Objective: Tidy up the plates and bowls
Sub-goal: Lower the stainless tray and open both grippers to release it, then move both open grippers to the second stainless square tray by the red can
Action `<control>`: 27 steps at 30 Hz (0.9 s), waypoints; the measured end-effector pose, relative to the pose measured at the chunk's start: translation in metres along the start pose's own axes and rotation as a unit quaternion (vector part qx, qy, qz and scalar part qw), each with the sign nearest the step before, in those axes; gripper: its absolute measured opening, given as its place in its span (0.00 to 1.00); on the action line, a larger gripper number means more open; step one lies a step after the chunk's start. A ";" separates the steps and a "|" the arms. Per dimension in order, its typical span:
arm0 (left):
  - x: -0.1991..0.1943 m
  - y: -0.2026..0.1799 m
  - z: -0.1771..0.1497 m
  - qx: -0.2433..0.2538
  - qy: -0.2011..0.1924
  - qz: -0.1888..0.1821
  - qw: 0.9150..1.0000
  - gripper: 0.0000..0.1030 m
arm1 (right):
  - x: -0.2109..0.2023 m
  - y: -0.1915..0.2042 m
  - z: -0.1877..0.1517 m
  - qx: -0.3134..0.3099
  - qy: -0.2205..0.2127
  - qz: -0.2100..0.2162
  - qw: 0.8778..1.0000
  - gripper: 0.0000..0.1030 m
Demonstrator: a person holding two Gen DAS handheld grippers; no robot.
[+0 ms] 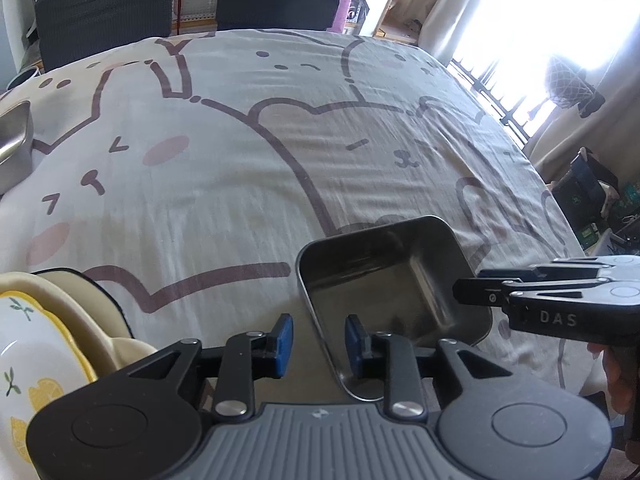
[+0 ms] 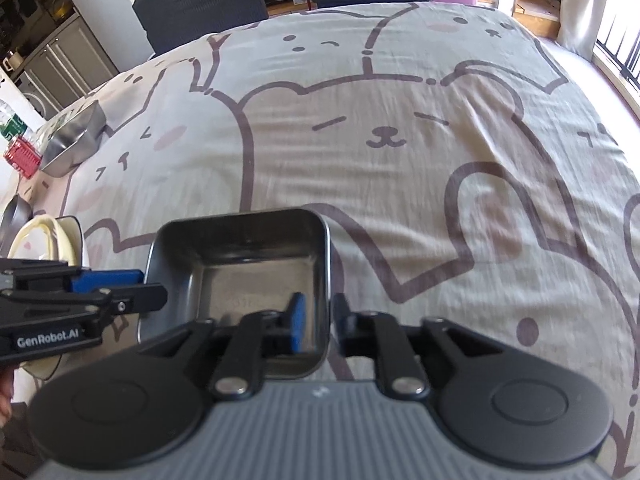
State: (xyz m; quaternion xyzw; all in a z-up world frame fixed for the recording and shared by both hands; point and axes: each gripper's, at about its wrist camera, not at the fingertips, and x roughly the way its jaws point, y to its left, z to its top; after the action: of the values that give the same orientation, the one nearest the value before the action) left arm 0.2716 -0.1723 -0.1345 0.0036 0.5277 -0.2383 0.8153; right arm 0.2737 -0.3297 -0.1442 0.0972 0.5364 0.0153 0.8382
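Observation:
An empty square steel tray [image 1: 384, 280] sits on the cartoon-bear tablecloth near the front edge. My left gripper [image 1: 319, 340] straddles the tray's left wall, and a gap shows on each side of the rim, so it is open. In the right wrist view the same tray [image 2: 256, 276] has its right wall between the fingers of my right gripper [image 2: 320, 320], which stand slightly apart from it, open. Each gripper also appears in the other's view: the right gripper [image 1: 474, 282] at the tray's right rim and the left gripper [image 2: 148, 286] at its left rim.
A stack with a lemon-patterned white bowl [image 1: 24, 360] and a cream dish [image 1: 80, 312] stands just left of my left gripper. A second steel tray [image 2: 76, 136] lies at the table's far left edge. Two dark chairs [image 1: 104, 8] stand behind the table.

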 end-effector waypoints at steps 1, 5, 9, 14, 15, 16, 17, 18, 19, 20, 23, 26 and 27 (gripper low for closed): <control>-0.001 0.000 0.000 0.000 -0.001 0.001 1.000 0.36 | -0.002 0.001 0.000 -0.003 -0.003 -0.002 1.000 0.44; -0.009 -0.001 -0.002 0.005 -0.012 0.003 1.000 0.60 | -0.012 0.002 -0.001 -0.011 -0.024 -0.013 1.000 0.67; -0.021 -0.001 -0.004 0.017 -0.029 0.009 0.999 0.81 | -0.026 0.001 -0.004 -0.010 -0.044 -0.029 0.999 0.88; -0.043 0.005 -0.004 0.020 -0.071 0.018 0.997 0.99 | -0.046 0.000 -0.007 -0.005 -0.078 -0.046 0.996 1.00; -0.048 0.007 -0.004 0.021 -0.080 0.021 0.996 1.00 | -0.049 0.000 -0.007 -0.002 -0.084 -0.049 0.995 1.00; -0.054 0.009 -0.003 0.021 -0.089 0.023 0.996 1.00 | -0.053 0.000 -0.007 0.001 -0.090 -0.051 0.995 1.00; -0.059 0.011 -0.003 0.021 -0.098 0.025 0.995 1.00 | -0.056 0.001 -0.007 0.003 -0.097 -0.055 0.994 1.00; -0.064 0.013 -0.002 0.020 -0.105 0.027 0.994 1.00 | -0.058 0.002 -0.007 0.005 -0.104 -0.057 0.993 1.00; -0.069 0.017 -0.002 0.019 -0.113 0.029 0.993 1.00 | -0.061 0.003 -0.007 0.007 -0.111 -0.058 0.992 1.00; -0.074 0.020 -0.002 0.019 -0.120 0.031 0.992 1.00 | -0.063 0.005 -0.006 0.009 -0.117 -0.059 0.991 1.00; -0.088 0.035 0.000 0.014 -0.139 0.049 0.989 1.00 | -0.068 0.015 -0.003 0.012 -0.136 -0.064 0.989 1.00; -0.101 0.056 0.002 -0.007 -0.145 0.061 0.988 1.00 | -0.072 0.029 0.001 0.010 -0.151 -0.058 0.987 1.00; -0.105 0.065 0.003 -0.021 -0.147 0.062 0.987 1.00 | -0.072 0.035 0.002 0.007 -0.156 -0.054 0.986 1.00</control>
State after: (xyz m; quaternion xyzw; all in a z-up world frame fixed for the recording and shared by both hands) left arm 0.2652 -0.0749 -0.0588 -0.0153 0.4059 -0.1740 0.8971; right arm 0.2478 -0.3054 -0.0725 0.0753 0.4036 -0.0495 0.9105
